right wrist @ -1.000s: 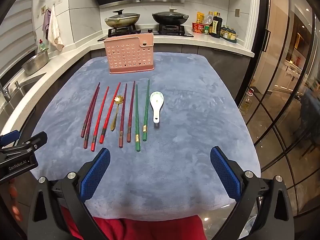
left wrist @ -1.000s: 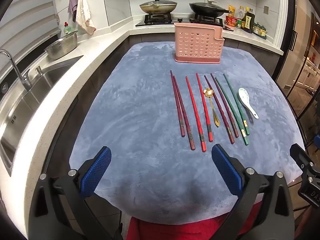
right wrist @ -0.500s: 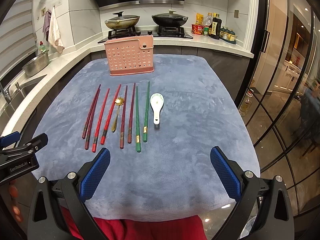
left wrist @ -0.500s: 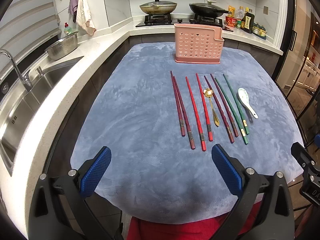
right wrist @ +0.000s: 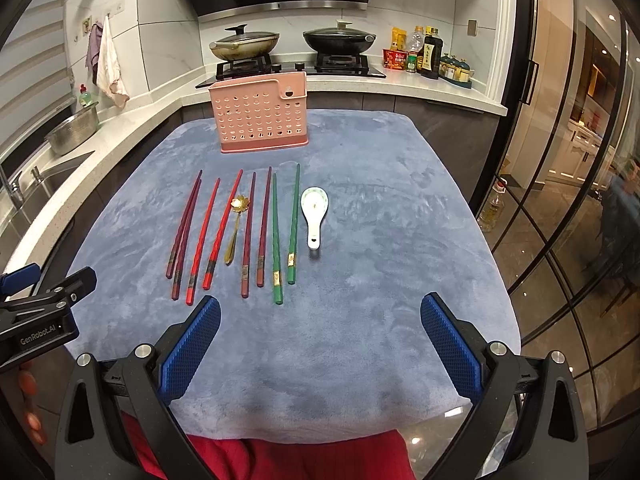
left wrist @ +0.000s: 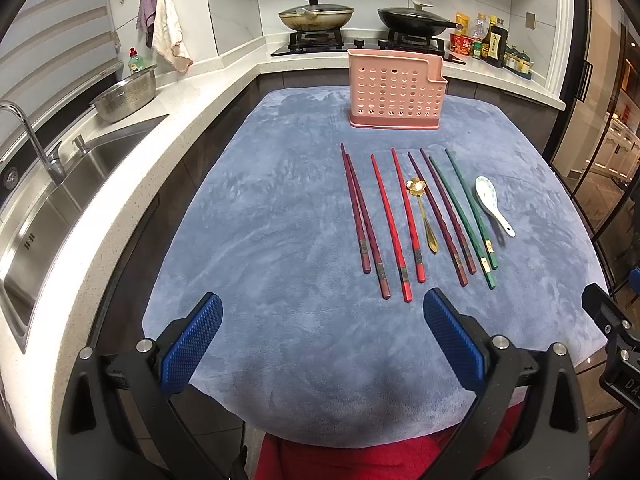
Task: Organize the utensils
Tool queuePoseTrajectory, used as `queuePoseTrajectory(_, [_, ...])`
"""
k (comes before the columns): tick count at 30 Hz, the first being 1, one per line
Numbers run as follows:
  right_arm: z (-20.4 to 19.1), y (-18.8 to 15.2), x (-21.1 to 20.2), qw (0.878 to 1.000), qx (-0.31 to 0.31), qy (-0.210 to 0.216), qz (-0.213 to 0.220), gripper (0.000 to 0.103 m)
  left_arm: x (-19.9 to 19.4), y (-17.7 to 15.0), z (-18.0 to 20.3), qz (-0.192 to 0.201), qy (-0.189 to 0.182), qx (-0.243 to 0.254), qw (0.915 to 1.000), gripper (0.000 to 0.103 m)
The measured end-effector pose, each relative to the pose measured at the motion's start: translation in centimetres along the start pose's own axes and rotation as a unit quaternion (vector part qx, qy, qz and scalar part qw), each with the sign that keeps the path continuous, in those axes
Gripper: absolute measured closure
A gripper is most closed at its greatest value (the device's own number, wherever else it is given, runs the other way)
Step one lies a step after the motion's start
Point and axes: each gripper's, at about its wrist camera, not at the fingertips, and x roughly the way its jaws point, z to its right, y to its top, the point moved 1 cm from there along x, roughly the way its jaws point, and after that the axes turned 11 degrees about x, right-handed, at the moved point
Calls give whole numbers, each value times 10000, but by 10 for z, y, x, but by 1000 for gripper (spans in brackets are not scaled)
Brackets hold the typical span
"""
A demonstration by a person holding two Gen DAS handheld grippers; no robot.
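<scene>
A pink perforated utensil holder [left wrist: 396, 92] [right wrist: 262, 118] stands upright at the far end of a blue-grey mat [left wrist: 280, 220] [right wrist: 400, 220]. In front of it lie several chopsticks in a row: dark red [left wrist: 360, 216] [right wrist: 184, 226], bright red [left wrist: 394, 220] [right wrist: 222, 228], maroon [left wrist: 444, 216] [right wrist: 256, 228] and green [left wrist: 466, 212] [right wrist: 286, 226]. A gold spoon [left wrist: 422, 208] [right wrist: 236, 224] lies among them and a white ceramic spoon [left wrist: 492, 202] [right wrist: 315, 212] at the right. My left gripper [left wrist: 322, 344] and right gripper [right wrist: 320, 344] are open and empty, near the mat's front edge.
A white counter with a steel sink [left wrist: 44, 208] and colander [left wrist: 128, 94] runs along the left. A stove with two pans [left wrist: 360, 20] [right wrist: 288, 44] and condiment bottles [right wrist: 424, 56] is behind the holder. Glass doors [right wrist: 580, 200] stand right. Red cloth [right wrist: 260, 456] is below the mat.
Both grippers have moved slightly forward toward the utensils. Both stay open; nothing on the mat has moved.
</scene>
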Motion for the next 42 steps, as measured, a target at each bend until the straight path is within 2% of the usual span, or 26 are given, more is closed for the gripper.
queuePoseTrajectory(42, [4,-2,-2,10000,46,43,17,7,-6,-1,0,-7,6,11,10000,7])
